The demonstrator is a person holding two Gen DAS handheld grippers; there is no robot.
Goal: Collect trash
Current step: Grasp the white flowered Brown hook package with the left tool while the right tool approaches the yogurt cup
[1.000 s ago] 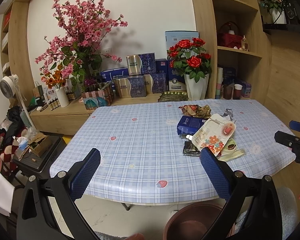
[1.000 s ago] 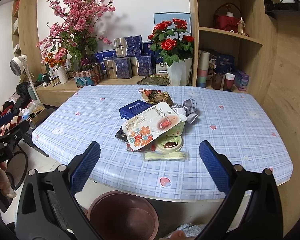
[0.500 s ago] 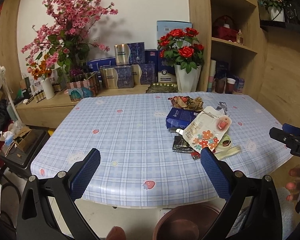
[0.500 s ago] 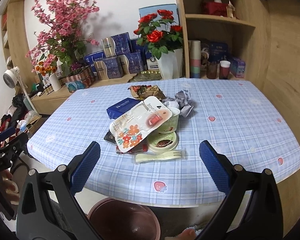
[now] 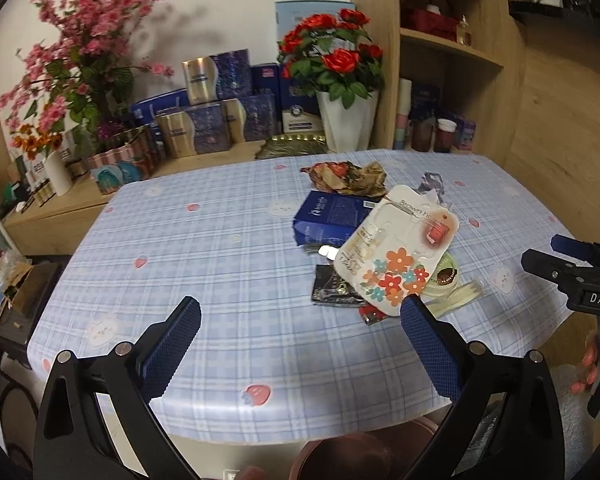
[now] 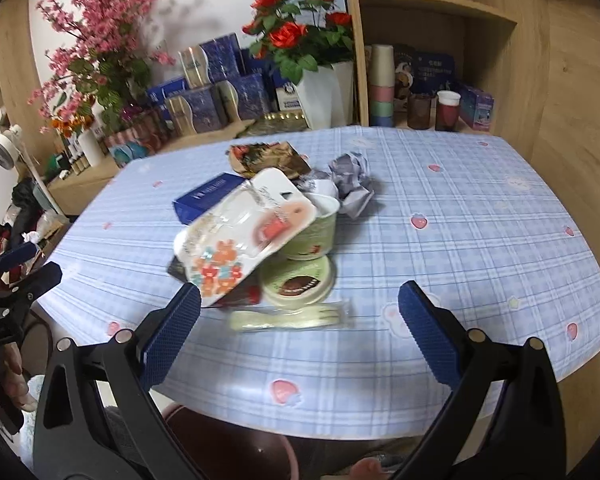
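A heap of trash lies on the blue checked table (image 5: 204, 240) (image 6: 460, 240): a white flowered blister pack (image 5: 396, 252) (image 6: 240, 236), a blue box (image 5: 328, 216) (image 6: 208, 196), a green cup (image 6: 312, 232), a round lid (image 6: 300, 280), a plastic fork (image 6: 292, 320) (image 5: 456, 296), a crumpled brown wrapper (image 5: 348, 176) (image 6: 264, 156) and crumpled grey paper (image 6: 352, 184). My left gripper (image 5: 300, 320) is open and empty over the near table edge, left of the heap. My right gripper (image 6: 298, 312) is open and empty, just in front of the fork.
A brown bin (image 5: 344, 456) (image 6: 228, 444) stands on the floor below the table's near edge. Behind the table are a low sideboard with boxes (image 5: 220, 120), pink flowers (image 5: 80, 60), a rose vase (image 5: 340, 120) (image 6: 324, 92) and wooden shelves (image 6: 440, 60).
Both grippers have moved forward and closer to the table; the trash heap looms larger. Both stay open and empty.
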